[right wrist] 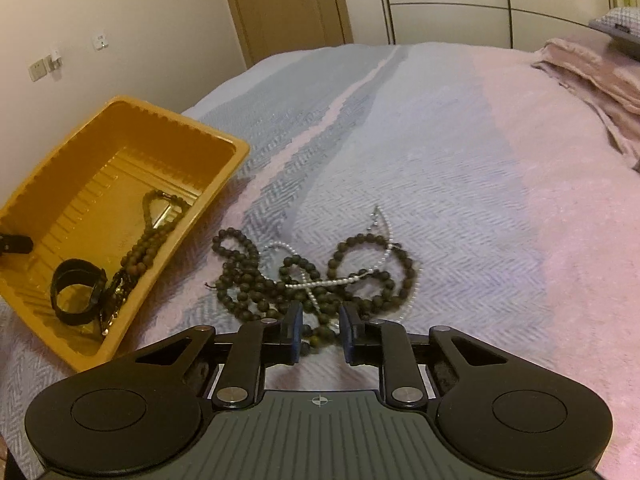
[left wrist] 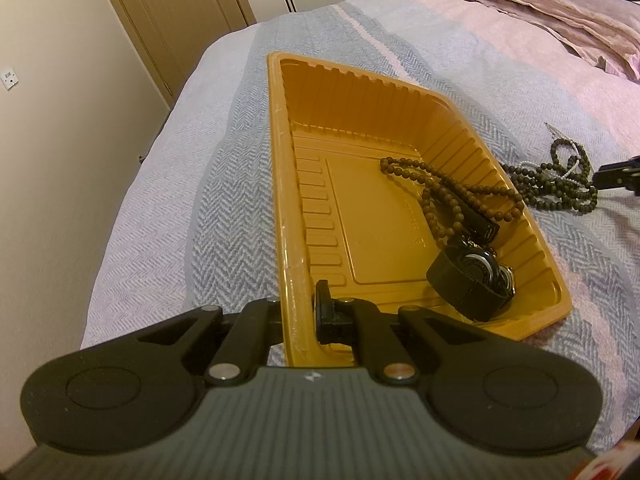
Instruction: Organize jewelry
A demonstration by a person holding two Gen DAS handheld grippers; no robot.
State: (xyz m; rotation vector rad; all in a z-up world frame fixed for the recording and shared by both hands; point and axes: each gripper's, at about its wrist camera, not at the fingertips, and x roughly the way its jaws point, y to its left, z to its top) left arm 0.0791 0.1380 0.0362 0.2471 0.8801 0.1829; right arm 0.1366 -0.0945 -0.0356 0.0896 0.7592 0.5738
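Right at the near corner, the left tongs (left wrist: 298, 312) are pinching the orange tray's (right wrist: 224, 140) rim, holding it steady. Further out on the bed (right wrist: 460, 168), the right tongs (right wrist: 320, 330) sit partly spread around the dark bead strand (right wrist: 256, 280) (pearl chain (right wrist: 340, 280) tangled in). I'd grab just one loop and lift slowly.

Left gripper (left wrist: 298, 316) outer finger hidden behind tray (left wrist: 280, 184) wall; watch (left wrist: 476, 280) face unreadable.
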